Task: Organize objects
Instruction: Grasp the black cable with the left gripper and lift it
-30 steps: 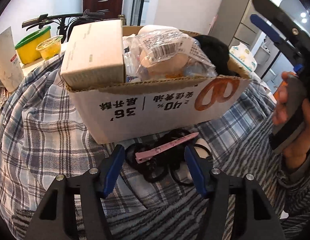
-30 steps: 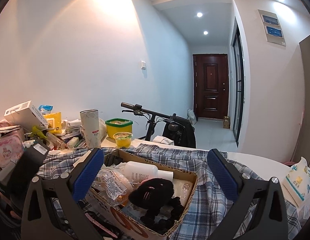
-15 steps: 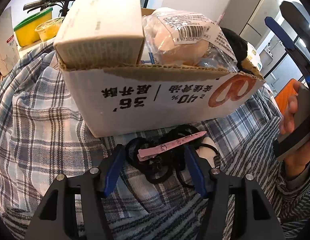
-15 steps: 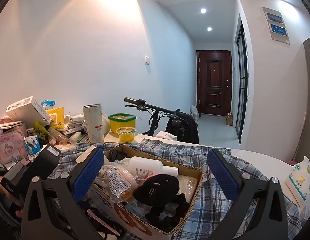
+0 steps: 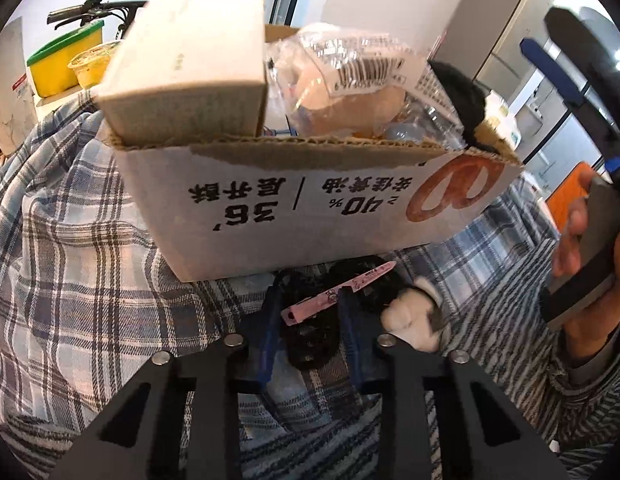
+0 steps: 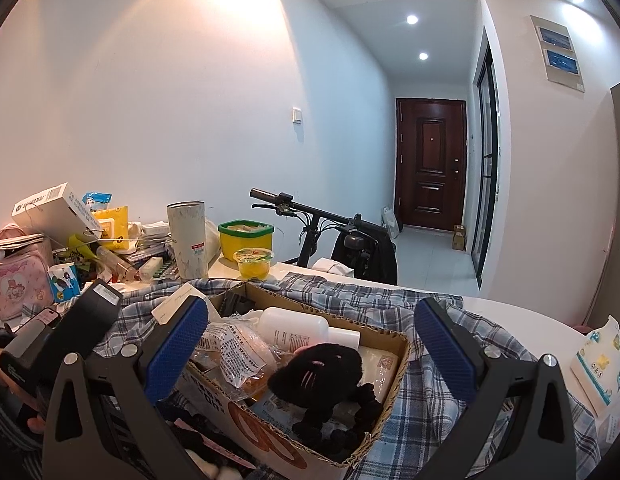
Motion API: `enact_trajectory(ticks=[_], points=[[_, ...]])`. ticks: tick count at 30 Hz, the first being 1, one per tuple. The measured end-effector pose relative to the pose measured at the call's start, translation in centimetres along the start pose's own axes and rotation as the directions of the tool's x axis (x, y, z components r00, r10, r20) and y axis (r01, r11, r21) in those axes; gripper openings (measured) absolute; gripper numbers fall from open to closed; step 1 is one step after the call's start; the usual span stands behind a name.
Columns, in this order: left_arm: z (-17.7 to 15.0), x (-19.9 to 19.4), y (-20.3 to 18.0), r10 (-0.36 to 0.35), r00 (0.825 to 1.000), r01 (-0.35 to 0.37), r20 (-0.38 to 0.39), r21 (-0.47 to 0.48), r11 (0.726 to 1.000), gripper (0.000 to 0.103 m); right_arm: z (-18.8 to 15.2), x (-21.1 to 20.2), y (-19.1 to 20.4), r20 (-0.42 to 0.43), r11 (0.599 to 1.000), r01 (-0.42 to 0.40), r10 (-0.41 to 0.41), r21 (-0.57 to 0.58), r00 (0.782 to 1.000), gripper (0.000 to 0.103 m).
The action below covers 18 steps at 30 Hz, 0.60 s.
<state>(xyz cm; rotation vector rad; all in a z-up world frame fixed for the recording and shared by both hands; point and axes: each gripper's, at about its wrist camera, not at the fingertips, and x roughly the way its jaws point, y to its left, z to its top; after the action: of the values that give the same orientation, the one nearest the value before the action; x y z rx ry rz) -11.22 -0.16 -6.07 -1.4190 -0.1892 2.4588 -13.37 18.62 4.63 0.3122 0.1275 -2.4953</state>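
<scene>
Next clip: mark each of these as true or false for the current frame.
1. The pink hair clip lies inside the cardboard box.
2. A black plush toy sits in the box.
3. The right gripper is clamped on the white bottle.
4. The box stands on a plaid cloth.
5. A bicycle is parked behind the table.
1. False. The pink hair clip lies outside, in front of the cardboard box, between the closing jaws of the left gripper.
2. True: black plush toy.
3. False. The right gripper is open and holds nothing; the white bottle lies in the box.
4. True: plaid cloth.
5. True: bicycle.
</scene>
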Motion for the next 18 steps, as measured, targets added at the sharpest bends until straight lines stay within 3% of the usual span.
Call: enact_trajectory(ticks=[5,11,18], points=[[-0.7,-2.2,-1.4,-0.004,0.995,-0.001,0.104,0.053,0.999,0.018,0.0,-0.1,-0.1,0.0,1.0,0.0,0.0,0.002,1.0,0.103],[-1.7,-4.8,-2.4,-0.025,0.972,0.005,0.233,0.084,0.996,0.014,0.1,0.0,0.0,0.003,1.0,0.001,-0.001,-0.001,1.0,0.103],[-3.0,-8.9,-3.1,-0.035,0.914,-0.023,0.404,0.137,0.99,0.014,0.2,-0.2,0.0,0.013,1.0,0.006,-0.006,0.003,1.0,0.103]])
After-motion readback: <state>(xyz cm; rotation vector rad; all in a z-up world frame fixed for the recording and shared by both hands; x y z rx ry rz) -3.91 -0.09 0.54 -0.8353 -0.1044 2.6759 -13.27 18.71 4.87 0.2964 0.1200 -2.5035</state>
